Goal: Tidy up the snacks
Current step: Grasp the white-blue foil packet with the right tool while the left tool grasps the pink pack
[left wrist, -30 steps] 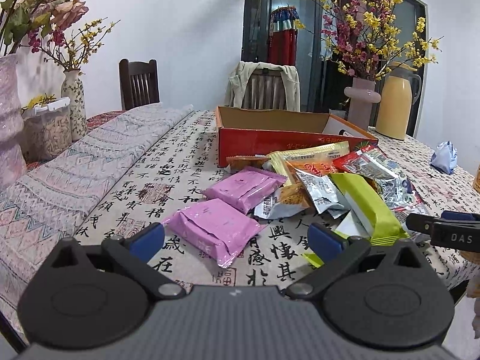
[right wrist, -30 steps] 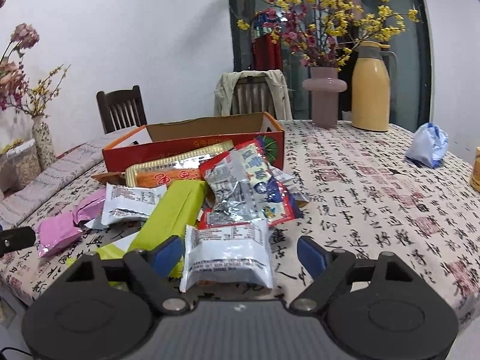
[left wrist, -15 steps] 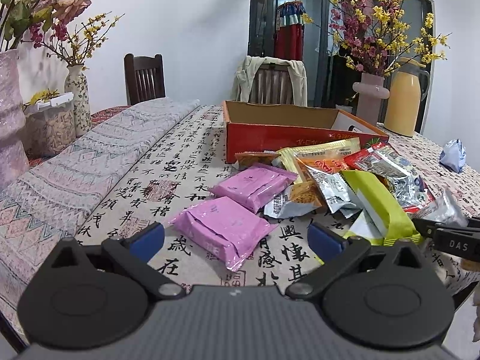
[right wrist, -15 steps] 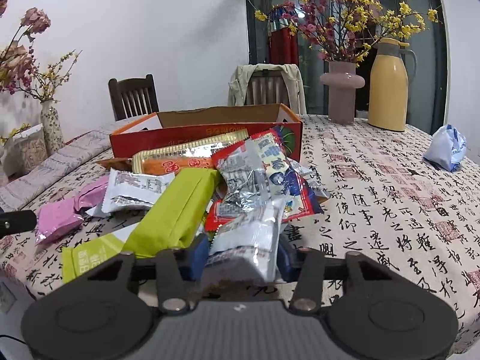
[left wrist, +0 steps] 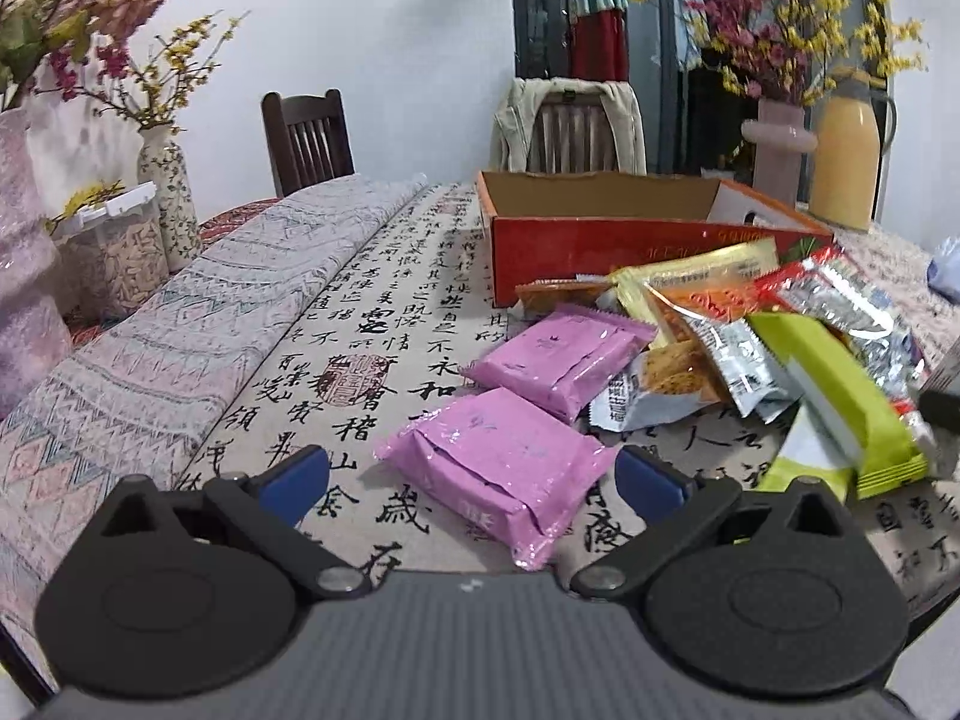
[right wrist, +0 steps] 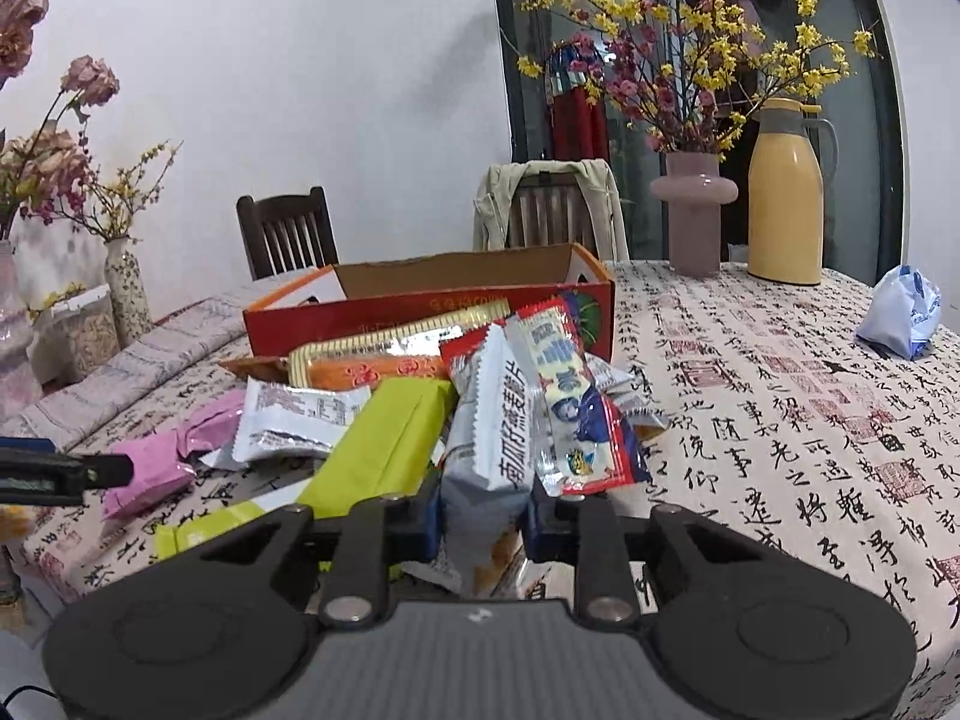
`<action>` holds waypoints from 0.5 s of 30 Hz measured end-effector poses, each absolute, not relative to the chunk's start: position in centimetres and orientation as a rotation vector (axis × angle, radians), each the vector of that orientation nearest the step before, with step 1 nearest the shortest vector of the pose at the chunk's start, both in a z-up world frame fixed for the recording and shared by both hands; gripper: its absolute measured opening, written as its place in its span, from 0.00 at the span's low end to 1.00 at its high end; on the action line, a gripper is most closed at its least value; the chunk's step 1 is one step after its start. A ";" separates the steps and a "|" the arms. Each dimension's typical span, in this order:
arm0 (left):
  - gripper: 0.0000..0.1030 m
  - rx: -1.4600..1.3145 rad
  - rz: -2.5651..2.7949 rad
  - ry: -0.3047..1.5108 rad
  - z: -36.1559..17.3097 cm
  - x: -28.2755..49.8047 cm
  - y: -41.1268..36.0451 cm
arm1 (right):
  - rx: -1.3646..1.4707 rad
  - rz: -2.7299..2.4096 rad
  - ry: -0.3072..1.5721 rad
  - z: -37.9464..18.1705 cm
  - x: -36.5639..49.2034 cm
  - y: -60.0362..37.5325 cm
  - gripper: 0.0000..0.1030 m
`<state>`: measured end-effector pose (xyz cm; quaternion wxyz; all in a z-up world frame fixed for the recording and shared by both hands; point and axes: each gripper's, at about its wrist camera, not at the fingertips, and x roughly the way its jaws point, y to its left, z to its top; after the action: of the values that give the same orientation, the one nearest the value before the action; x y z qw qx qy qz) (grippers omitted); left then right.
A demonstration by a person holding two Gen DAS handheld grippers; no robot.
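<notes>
A pile of snack packets lies on the table in front of an open red cardboard box (left wrist: 630,240) (right wrist: 432,306). My left gripper (left wrist: 471,483) is open, its blue pads either side of a pink packet (left wrist: 498,468) that lies flat on the cloth. A second pink packet (left wrist: 558,357) lies just beyond. My right gripper (right wrist: 480,519) is shut on a silver-white snack packet (right wrist: 492,438) and holds it upright, lifted off the table. A lime-green packet (right wrist: 384,450) (left wrist: 840,402) and a red-blue foil packet (right wrist: 570,402) lie beside it.
A pink vase of flowers (right wrist: 693,216) and a yellow thermos (right wrist: 786,192) stand at the back right. A blue-white bag (right wrist: 903,312) lies at the right. Vases and a lidded container (left wrist: 108,252) stand at the left. Two chairs stand behind the table.
My right gripper closed on the silver-white packet and lifted it upright. My left gripper moved forward, closer around the near pink packet, still open.
</notes>
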<state>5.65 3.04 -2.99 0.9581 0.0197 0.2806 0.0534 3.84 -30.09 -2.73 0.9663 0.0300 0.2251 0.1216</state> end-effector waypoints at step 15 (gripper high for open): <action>1.00 0.224 0.012 0.666 -5.0 10.1 2.3 | 0.086 0.230 0.446 -2.6 3.8 -30.6 0.23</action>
<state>10.14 2.28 -4.95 0.9389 0.1096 0.3263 0.0057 3.82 -30.56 -2.63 0.9678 0.0424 0.2204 0.1137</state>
